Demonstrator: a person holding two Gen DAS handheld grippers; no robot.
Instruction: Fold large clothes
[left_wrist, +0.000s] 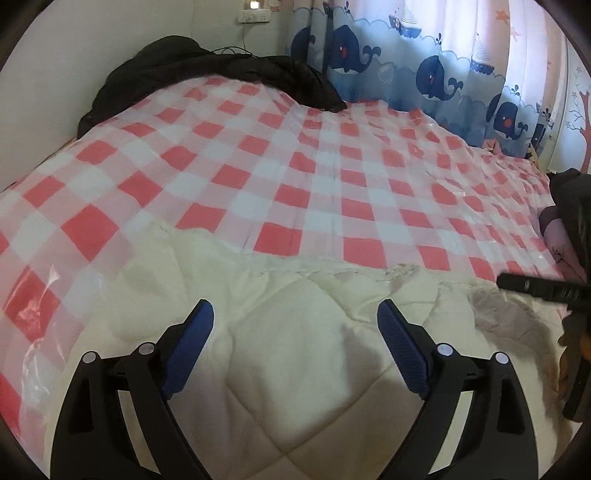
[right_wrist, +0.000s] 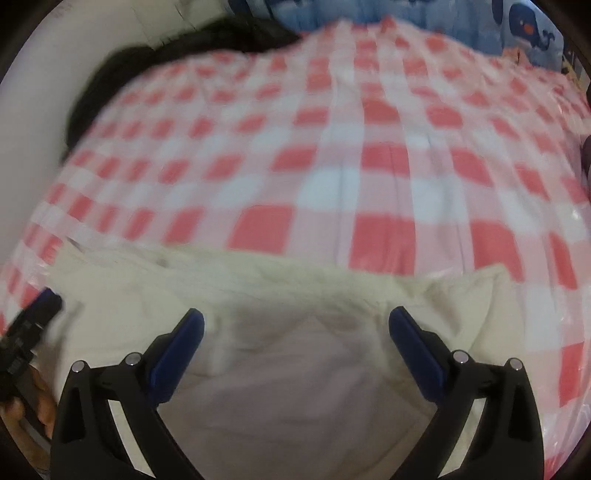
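Observation:
A cream quilted garment (left_wrist: 295, 354) lies spread on the near part of a bed covered with a red-and-white checked plastic sheet (left_wrist: 258, 166). My left gripper (left_wrist: 295, 314) hovers over the cream fabric with its blue pads wide apart and nothing between them. In the right wrist view the same cream garment (right_wrist: 295, 369) fills the lower half, blurred. My right gripper (right_wrist: 295, 325) stands open above it, holding nothing. The right gripper also shows as a dark bar (left_wrist: 535, 288) at the right edge of the left wrist view.
A heap of black clothing (left_wrist: 207, 70) lies at the far left corner of the bed by the wall. A whale-print curtain (left_wrist: 424, 70) hangs behind the bed. The left gripper (right_wrist: 29, 325) and a hand (right_wrist: 33, 410) show at the left edge.

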